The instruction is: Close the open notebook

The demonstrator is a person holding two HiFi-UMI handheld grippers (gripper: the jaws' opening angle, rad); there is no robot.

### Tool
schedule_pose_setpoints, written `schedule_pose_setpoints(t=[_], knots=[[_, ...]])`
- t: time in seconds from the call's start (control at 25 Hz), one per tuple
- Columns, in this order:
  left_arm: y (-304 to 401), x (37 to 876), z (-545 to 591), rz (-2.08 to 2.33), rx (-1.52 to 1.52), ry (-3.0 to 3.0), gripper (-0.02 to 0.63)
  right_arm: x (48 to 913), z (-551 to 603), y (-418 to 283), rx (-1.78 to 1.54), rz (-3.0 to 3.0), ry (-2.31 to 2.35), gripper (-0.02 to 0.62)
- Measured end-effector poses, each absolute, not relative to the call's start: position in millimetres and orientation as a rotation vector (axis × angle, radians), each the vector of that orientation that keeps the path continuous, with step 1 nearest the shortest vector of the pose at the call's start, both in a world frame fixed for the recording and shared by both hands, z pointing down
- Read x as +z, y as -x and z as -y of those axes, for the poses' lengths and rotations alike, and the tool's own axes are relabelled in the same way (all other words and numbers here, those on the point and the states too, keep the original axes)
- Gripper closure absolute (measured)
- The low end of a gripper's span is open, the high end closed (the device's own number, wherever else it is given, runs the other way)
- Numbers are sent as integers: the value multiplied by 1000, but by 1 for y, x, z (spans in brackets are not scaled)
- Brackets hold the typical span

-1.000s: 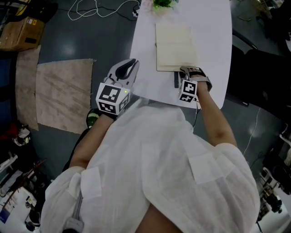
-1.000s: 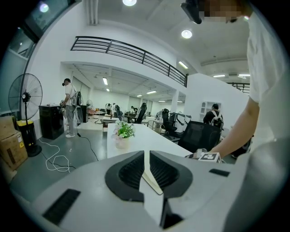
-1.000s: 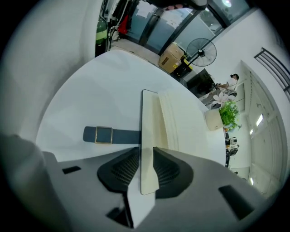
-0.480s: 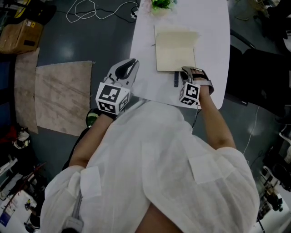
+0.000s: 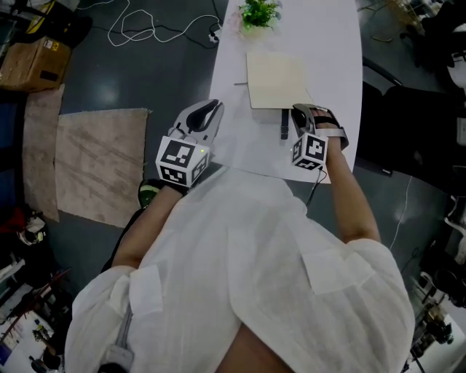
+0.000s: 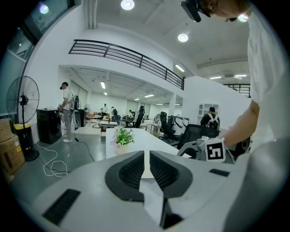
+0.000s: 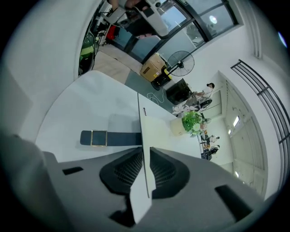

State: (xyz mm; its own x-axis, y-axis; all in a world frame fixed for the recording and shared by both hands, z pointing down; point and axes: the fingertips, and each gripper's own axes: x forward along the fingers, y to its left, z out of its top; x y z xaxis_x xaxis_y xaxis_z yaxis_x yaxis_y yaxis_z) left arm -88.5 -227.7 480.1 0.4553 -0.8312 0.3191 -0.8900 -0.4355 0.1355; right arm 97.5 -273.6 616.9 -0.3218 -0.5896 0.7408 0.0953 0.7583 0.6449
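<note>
A cream notebook point(image 5: 275, 79) lies on the white table point(image 5: 331, 58). Its right leaf is raised off the table. My right gripper point(image 5: 301, 111) is at the notebook's near right corner, jaws closing, with the thin cover between them. In the right gripper view this cover point(image 7: 144, 136) stands edge-on between the pads, which press on it. The dark strap point(image 5: 284, 125) with a gold buckle point(image 7: 99, 138) lies flat beside it. My left gripper point(image 5: 208, 112) hovers at the table's left edge, apart from the notebook. Its jaws are together with nothing between them in the left gripper view point(image 6: 146, 164).
A small potted plant point(image 5: 258, 12) stands at the table's far end beyond the notebook. On the dark floor to the left are a beige rug point(image 5: 98, 164), loose cables point(image 5: 145, 25) and a cardboard box point(image 5: 33, 55). Dark office chairs point(image 5: 408, 124) stand to the right.
My right gripper has risen at the notebook's near right corner and its jaws have narrowed. The notebook's right leaf has come up off the table, so the book looks narrower. The left gripper has stayed put.
</note>
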Motion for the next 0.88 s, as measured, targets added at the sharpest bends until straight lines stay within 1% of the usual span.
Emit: schedule_pose_setpoints(t=[0.16, 0.24, 0.36, 0.56, 0.88], knots=[[90, 475, 233, 1505, 285, -2415, 572, 611, 287, -92, -726, 1777, -355, 545], [94, 472, 236, 1525, 279, -2403, 572, 606, 295, -89, -735, 1778, -344, 578], [98, 469, 241, 1555, 267, -2380, 572, 603, 297, -88, -695, 1788, -273, 580], [101, 468, 247, 1581, 255, -2353, 574, 605, 273, -92, -538, 1808, -105, 583], [99, 474, 250, 1569, 268, -2344, 572, 587, 242, -94, -393, 1800, 14, 584]])
